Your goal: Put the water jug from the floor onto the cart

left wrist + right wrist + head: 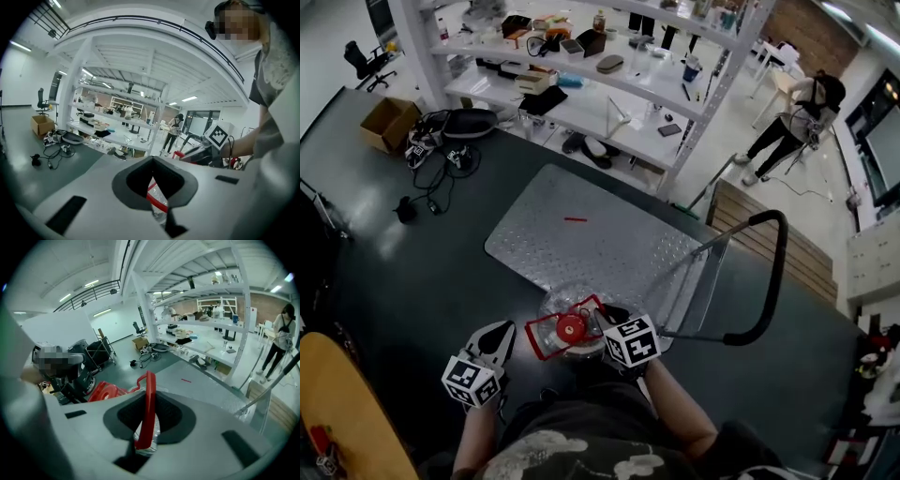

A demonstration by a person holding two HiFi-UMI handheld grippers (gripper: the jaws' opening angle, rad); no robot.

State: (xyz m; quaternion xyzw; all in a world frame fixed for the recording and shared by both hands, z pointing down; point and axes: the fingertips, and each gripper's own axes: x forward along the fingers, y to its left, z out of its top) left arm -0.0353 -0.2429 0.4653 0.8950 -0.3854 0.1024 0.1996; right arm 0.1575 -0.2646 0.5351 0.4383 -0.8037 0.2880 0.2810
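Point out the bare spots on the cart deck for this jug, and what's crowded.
The cart deck is bare nearly all over, from its far edge by the shelves across to the handle side. Only a small red item lies toward the left. The near edge is taken up by the water jug.

Dark, glossy floor [384,244] underfoot, paler floor beyond. Tall white shelving [581,94] runs across the back, crammed with gear. A cardboard box [389,124] and tangled cables [441,178] sit at its foot, an office chair [367,62] further off. Brick wall [811,33] far right, a person [802,103] standing near it. Strip lights [190,99] glow overhead.
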